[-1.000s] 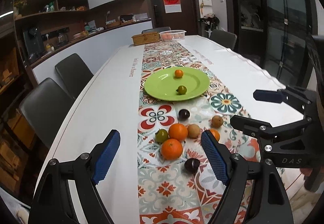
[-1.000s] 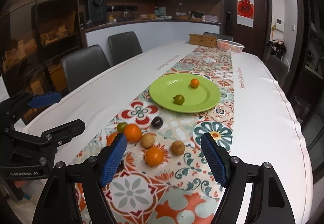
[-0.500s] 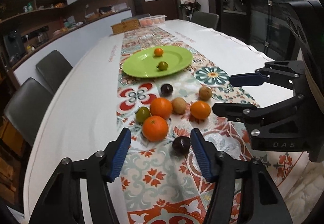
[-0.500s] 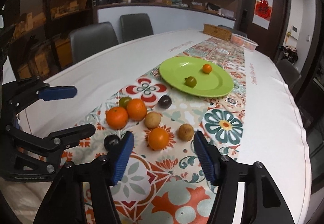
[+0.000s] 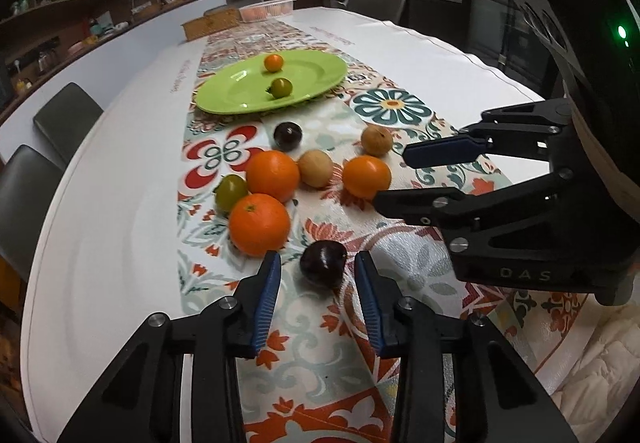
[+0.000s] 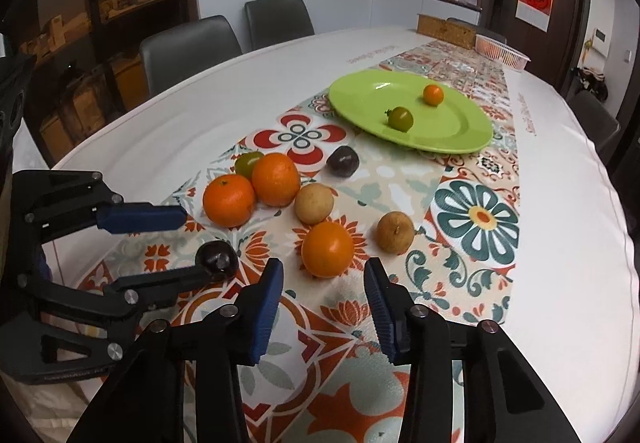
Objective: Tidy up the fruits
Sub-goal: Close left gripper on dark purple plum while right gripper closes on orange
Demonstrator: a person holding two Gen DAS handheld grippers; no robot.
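Left tongs (image 5: 317, 275) parted, flanking dark plum (image 5: 323, 263)

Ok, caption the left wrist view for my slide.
Open left gripper straddles a dark plum on the patterned runner.

Both tools (image 5: 316, 267) (image 6: 324, 275) narrower, nearer fruit.

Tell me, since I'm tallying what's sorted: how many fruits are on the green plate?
2 on the green plate: a small orange fruit toward the far side and a small green fruit nearer the middle. No others visible there.
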